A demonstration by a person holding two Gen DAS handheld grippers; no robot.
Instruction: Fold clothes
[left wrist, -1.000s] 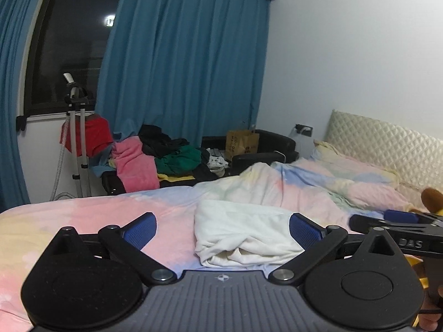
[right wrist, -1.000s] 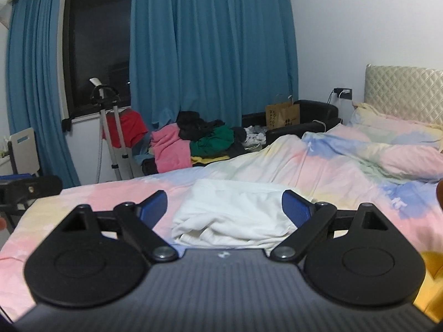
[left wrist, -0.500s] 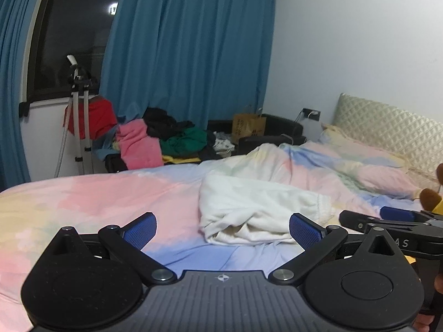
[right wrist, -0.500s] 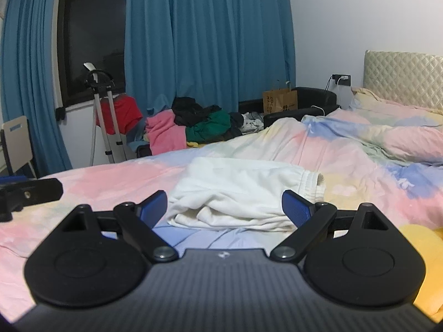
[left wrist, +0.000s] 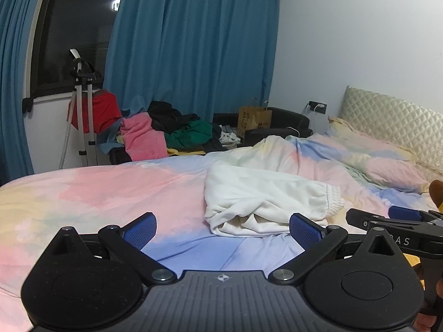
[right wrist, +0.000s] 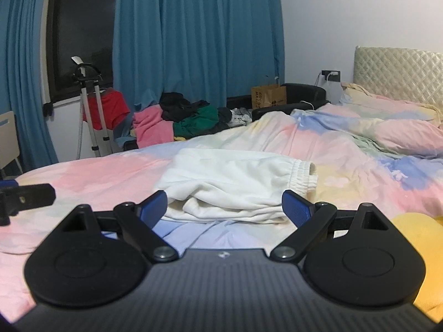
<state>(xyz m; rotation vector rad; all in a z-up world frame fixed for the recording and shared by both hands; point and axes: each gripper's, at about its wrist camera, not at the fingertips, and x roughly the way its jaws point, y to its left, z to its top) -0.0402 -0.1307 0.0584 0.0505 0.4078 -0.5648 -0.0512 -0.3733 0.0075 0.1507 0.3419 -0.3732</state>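
Both claws stand wide and empty: left claw [left wrist: 223, 231], right claw [right wrist: 225, 206], each short of the white sweatpants [right wrist: 235, 186]. That garment lies crumpled mid-bed [left wrist: 97, 193], elastic waistband to the right, nothing gripped. Folding looks not begun; spreading it flat and every fold remain.

left tongs [left wrist: 223, 228] gape empty above the pastel bed [left wrist: 110, 191], the crumpled white garment [left wrist: 263, 204] just ahead.
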